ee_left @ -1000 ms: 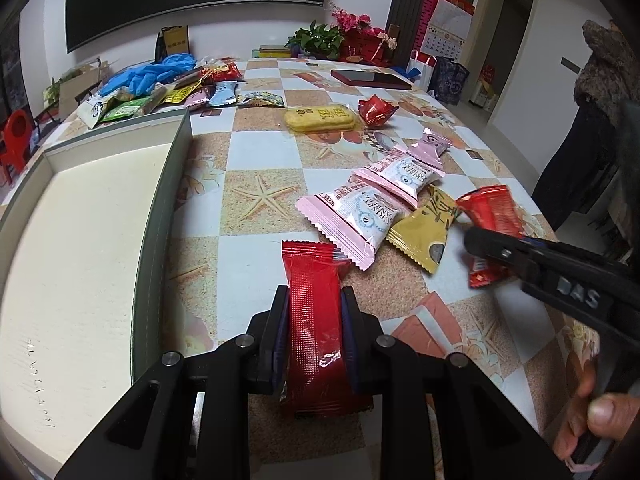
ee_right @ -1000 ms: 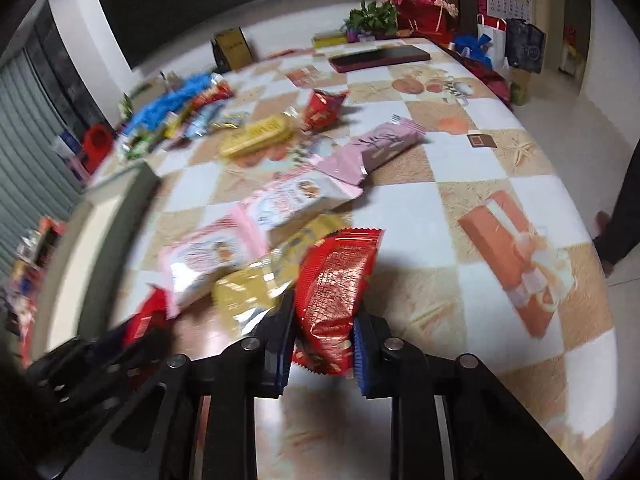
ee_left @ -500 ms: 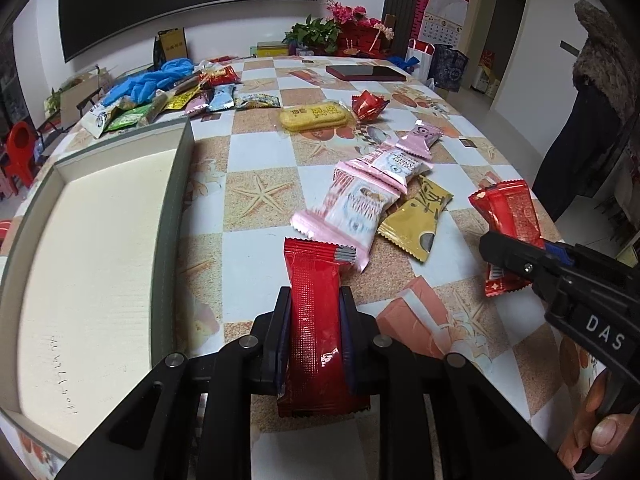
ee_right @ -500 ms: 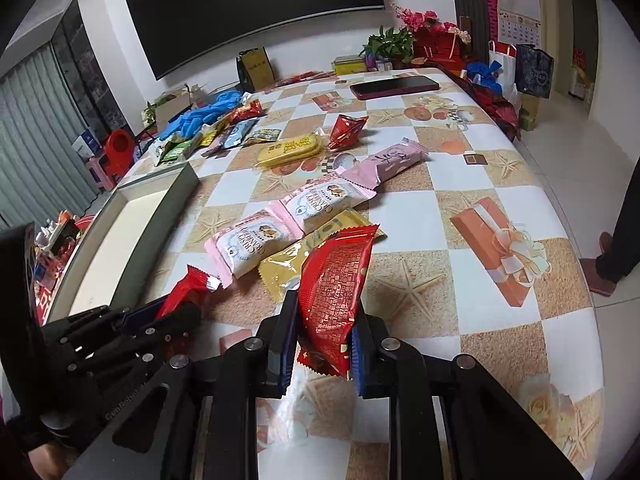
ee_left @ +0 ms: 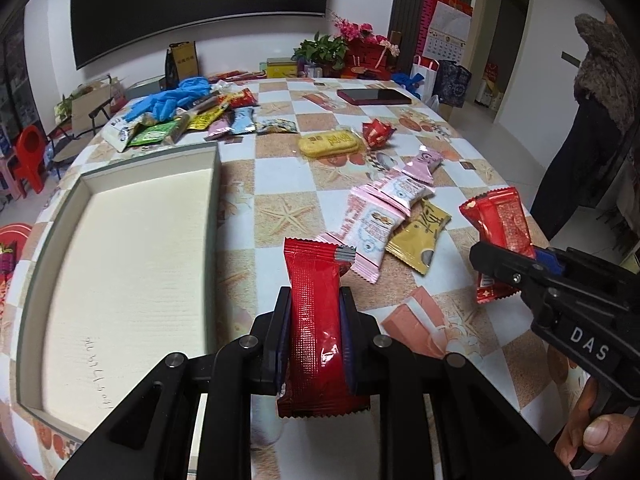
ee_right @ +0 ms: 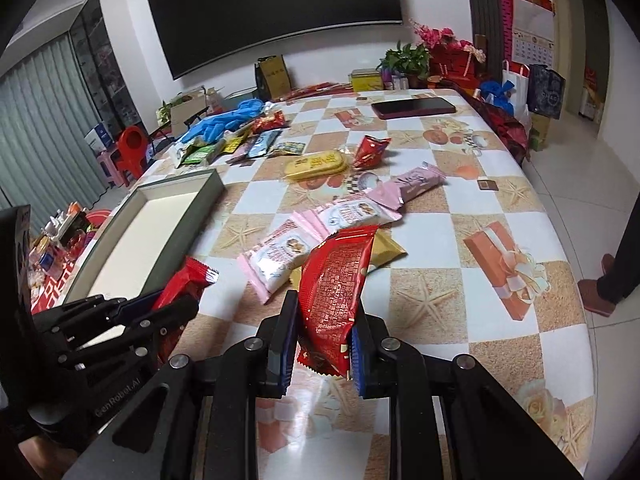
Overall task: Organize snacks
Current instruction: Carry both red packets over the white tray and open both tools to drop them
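The tabletop [ee_left: 280,184] wears a checked cloth of white and sandy squares printed with starfish and gift boxes. A shallow grey tray [ee_left: 214,216] with a pale bare floor sits on its left side. Above the cloth, the left gripper [ee_left: 314,332] has its jaws clamped on a red snack packet [ee_left: 316,320], and the right gripper [ee_right: 326,336] has its jaws clamped on a second red packet [ee_right: 336,280], tilted. Between the grippers and the far edge lie two pink-and-white packets [ee_right: 312,232], a gold one [ee_left: 420,236], a pink bar [ee_right: 416,182] and a yellow biscuit pack [ee_right: 316,164]. Farther back lies a heap of wrappers with blue gloves [ee_left: 172,100], and a dark phone [ee_right: 414,108]. A large black screen [ee_right: 276,12] hangs on the white wall, potted flowers [ee_left: 352,46] beneath it.
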A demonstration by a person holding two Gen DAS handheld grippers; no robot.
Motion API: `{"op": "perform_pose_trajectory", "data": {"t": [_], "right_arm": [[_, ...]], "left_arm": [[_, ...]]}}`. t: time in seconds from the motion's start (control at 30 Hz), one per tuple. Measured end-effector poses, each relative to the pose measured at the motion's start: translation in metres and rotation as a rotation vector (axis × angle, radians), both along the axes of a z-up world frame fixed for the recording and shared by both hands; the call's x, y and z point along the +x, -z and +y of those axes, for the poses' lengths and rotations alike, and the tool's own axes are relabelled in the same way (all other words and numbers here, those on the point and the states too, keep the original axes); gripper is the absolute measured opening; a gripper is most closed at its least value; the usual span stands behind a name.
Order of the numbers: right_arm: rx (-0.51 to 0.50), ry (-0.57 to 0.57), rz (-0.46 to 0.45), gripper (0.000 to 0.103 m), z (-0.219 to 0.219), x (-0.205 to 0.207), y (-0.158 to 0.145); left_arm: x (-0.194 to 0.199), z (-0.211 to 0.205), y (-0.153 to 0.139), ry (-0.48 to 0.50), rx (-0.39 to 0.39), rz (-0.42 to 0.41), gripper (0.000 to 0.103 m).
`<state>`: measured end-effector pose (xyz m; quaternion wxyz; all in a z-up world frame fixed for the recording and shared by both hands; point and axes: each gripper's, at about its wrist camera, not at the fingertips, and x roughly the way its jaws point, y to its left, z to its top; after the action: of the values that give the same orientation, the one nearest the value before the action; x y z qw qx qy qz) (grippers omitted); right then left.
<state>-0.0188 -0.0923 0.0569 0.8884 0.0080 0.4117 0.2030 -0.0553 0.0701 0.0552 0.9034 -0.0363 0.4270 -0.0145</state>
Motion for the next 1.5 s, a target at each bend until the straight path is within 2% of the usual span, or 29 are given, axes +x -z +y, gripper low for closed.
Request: {"op": "perform_pose_trajectory", "data": {"t": [0.33,0.53,0.7,0.93,1.13,1.17,1.23,1.27,1.3,1.33,1.37,1.4,1.43,1.47,1.5], "right_arm": [[-0.01,-0.138,-0.02,0.024,0.053,0.001,-0.015],[0.006,-0.248,0.023,0.024,0.103,0.008,-0.011],[0.005,-0.329,0.043,0.024,0.147,0.016,-0.011],[-0.002,-0.36,0.122,0.024,0.192,0.046,-0.003],[-0.066,-0.386,0.108,0.024,0.231,0.061,0.0],[-0.075,-0.382,0.108,0.024,0.236,0.065,0.001],[-0.086,-0.354,0.115,0.024,0.244,0.078,0.003],[-0.086,-0.346,0.122,0.024,0.246,0.084,0.003],[-0.084,-0.341,0.131,0.025,0.248,0.088,0.003],[-0.081,-0.34,0.139,0.028,0.249,0.092,0.002],[-0.083,-0.34,0.141,0.036,0.249,0.093,0.0],[-0.091,-0.325,0.126,0.057,0.246,0.093,-0.003],[-0.085,-0.311,0.11,0.084,0.242,0.093,-0.006],[-0.061,-0.301,0.091,0.092,0.235,0.092,-0.01],[-0.032,-0.288,0.068,0.094,0.227,0.09,-0.015]], "left_arm": [[-0.002,0.057,-0.009,-0.117,0.028,-0.002,0.023],[0.005,0.099,-0.008,-0.201,0.067,0.023,0.023],[0.018,0.126,-0.005,-0.235,0.109,0.049,0.023],[0.045,0.162,0.0,-0.273,0.163,0.098,0.023],[0.073,0.185,0.008,-0.269,0.154,0.153,0.024],[0.079,0.189,0.01,-0.272,0.141,0.163,0.026],[0.088,0.197,0.013,-0.295,0.133,0.183,0.048],[0.09,0.202,0.014,-0.305,0.123,0.181,0.068],[0.091,0.205,0.012,-0.312,0.117,0.173,0.076],[0.091,0.208,0.01,-0.325,0.12,0.165,0.076],[0.089,0.211,0.009,-0.331,0.116,0.163,0.076],[0.087,0.213,0.007,-0.333,0.103,0.158,0.077],[0.083,0.215,0.004,-0.334,0.085,0.145,0.078],[0.078,0.215,0.001,-0.333,0.069,0.131,0.079],[0.075,0.215,0.0,-0.333,0.061,0.122,0.079]]}}
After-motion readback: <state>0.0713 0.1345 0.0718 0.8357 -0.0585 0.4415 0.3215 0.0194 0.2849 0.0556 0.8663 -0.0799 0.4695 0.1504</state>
